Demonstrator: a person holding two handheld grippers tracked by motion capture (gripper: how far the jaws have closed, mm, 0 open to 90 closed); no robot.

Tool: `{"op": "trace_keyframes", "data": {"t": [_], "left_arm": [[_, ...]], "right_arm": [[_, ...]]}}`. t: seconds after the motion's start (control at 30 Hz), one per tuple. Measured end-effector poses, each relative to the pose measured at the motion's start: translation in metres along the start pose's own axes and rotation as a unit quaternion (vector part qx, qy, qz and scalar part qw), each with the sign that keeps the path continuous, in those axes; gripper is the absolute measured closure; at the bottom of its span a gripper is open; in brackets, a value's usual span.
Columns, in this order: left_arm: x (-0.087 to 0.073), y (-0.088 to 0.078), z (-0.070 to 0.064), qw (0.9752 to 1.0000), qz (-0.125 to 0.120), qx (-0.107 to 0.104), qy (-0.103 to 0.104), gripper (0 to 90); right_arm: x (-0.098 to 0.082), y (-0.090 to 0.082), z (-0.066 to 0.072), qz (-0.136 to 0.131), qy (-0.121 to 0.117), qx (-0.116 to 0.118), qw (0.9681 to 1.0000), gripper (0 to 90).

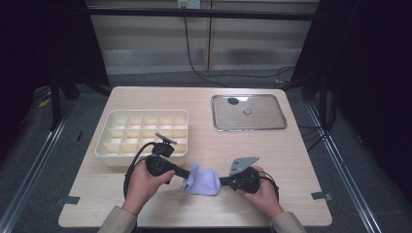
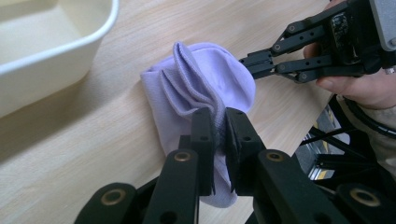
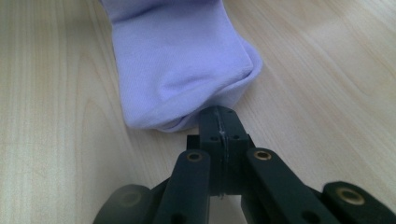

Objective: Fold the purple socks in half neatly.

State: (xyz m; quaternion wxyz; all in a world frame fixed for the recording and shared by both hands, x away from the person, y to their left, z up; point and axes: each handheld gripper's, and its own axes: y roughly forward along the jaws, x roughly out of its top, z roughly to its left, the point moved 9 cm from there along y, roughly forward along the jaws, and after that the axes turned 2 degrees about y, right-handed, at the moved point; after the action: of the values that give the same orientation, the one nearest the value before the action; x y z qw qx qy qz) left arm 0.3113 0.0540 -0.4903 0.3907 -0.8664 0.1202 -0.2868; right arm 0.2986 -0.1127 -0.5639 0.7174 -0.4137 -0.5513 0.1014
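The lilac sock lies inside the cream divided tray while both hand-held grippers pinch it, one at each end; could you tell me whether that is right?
Not quite. The lilac sock lies on the bare wooden table, in front of the cream divided tray, not inside it; the high view shows this. The rest holds: the left hand-held gripper and the right hand-held gripper each pinch one end.

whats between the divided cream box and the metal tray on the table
Nothing: in the high view only bare wood of the table lies between the cream box and the metal tray.
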Motion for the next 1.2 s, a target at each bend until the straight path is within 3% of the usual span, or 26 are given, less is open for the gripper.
{"op": "trace_keyframes", "data": {"t": [0.27,0.57,0.8,1.0,1.1,1.13,1.2], "left_arm": [[0.004,0.006,-0.004,1.0000,-0.006,0.001,-0.005,83.1],[0.005,0.007,-0.006,0.9998,0.013,0.005,0.016,83.1],[0.007,0.010,-0.008,0.9998,0.009,0.009,0.012,83.4],[0.008,0.012,-0.007,0.9995,0.019,0.013,0.022,83.4],[0.010,0.014,-0.009,0.9997,0.011,0.018,0.010,83.5],[0.009,0.013,-0.008,0.9994,0.020,0.018,0.023,83.5],[0.009,0.014,-0.008,0.9992,0.024,0.019,0.024,83.5]], "right_arm": [[0.001,0.001,-0.001,0.001,0.002,-0.001,1.0000,90.0],[0.002,0.003,-0.001,0.001,-0.004,0.001,1.0000,90.0],[0.004,0.004,0.000,-0.001,-0.003,0.003,1.0000,90.0],[0.004,0.005,-0.001,-0.002,-0.006,0.005,1.0000,90.0],[0.004,0.005,-0.001,-0.003,-0.005,0.005,1.0000,90.0],[0.004,0.005,0.000,-0.002,-0.004,0.005,1.0000,90.0],[0.005,0.005,0.000,-0.002,-0.002,0.005,1.0000,90.0]]}}
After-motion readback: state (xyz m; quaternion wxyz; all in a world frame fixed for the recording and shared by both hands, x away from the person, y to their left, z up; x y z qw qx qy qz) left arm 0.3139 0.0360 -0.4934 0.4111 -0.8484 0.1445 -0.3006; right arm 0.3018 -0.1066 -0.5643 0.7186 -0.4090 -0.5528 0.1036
